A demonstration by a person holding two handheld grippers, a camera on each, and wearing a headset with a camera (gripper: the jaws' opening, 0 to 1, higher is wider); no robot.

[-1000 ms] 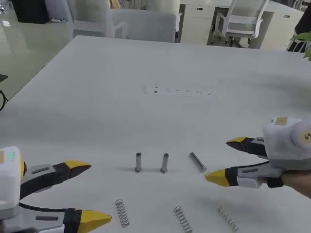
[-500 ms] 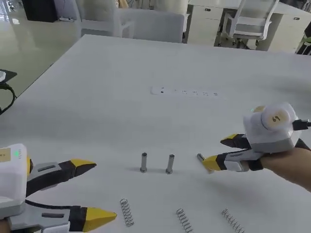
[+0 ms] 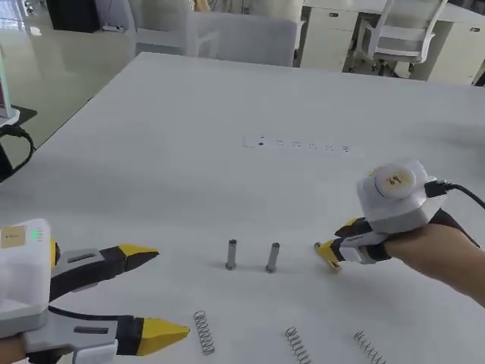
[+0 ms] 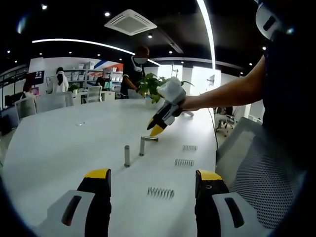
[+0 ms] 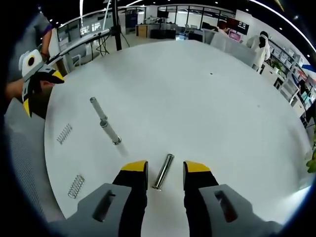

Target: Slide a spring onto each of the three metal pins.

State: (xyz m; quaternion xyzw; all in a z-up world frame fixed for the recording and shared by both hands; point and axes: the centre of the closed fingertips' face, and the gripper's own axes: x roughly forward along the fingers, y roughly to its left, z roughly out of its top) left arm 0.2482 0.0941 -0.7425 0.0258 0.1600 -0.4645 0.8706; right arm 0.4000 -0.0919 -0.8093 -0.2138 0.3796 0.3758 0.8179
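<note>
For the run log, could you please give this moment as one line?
right gripper open astride lying pin | left gripper open | two upright pins bare | three springs on table

The white table (image 3: 189,152) carries a flush socket strip (image 3: 297,144) at frame centre. Below it, the left pin (image 3: 232,254) and middle pin (image 3: 273,258) stand upright; the third pin (image 5: 163,171) lies flat at their right. Along the bottom edge lie the left spring (image 3: 203,331), middle spring (image 3: 297,343) and right spring (image 3: 369,346).

1. My left gripper (image 3: 165,290) sits low at my left, level, fingers (image 3: 140,251) spread wide.
2. My right gripper (image 3: 333,254), forearm (image 3: 447,254) reaching in from the right, tilts tips-down, fingers (image 5: 134,170) a narrow gap apart.
</note>
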